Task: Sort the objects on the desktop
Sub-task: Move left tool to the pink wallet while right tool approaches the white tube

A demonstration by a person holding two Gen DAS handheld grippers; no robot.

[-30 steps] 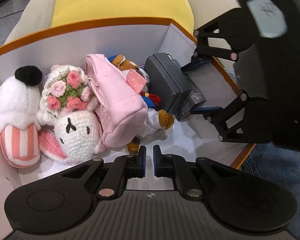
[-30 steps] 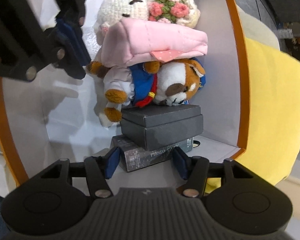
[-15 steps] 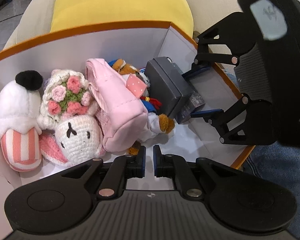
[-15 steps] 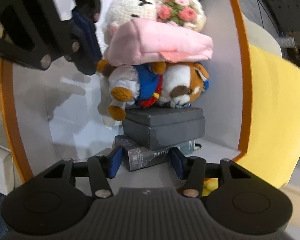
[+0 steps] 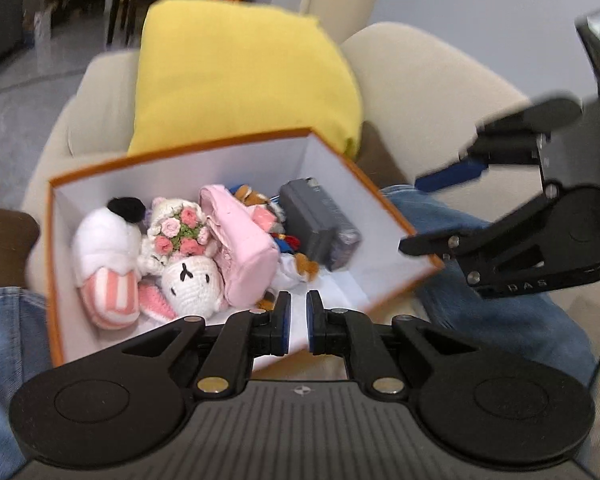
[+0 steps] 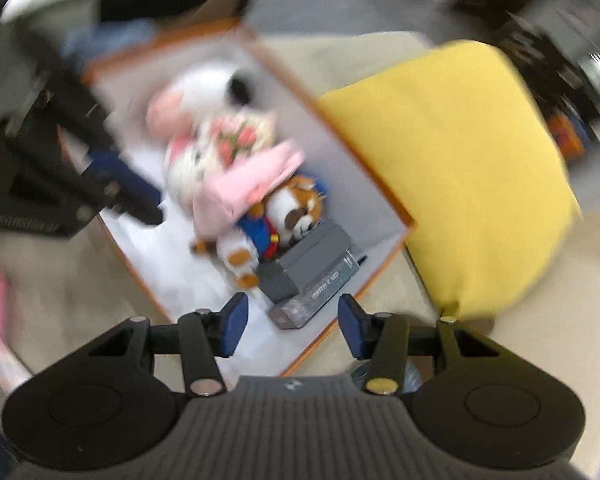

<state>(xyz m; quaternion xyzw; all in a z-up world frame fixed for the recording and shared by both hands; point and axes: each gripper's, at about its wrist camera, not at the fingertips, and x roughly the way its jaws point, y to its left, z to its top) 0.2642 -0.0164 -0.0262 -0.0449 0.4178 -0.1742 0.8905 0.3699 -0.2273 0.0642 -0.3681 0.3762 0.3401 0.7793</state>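
Orange-rimmed white box [image 5: 180, 148], one, on a beige seat; inside: one pink-striped plush slipper [image 5: 108, 256], one crocheted rabbit [image 5: 190, 276], one pink pouch [image 5: 244, 248], one plush dog [image 6: 296, 210], two stacked grey cases [image 5: 320, 224]; yellow cushion [image 5: 240, 72], one, behind; left claw [image 5: 294, 322] together, empty; right claw [image 6: 292, 322] apart, empty, lately narrowing; the dog's face shows only in the right view; denim-clad legs only in the left.

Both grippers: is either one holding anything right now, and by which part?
Nothing is held. The left gripper is shut on nothing; the right gripper has open, empty jaws above the box.
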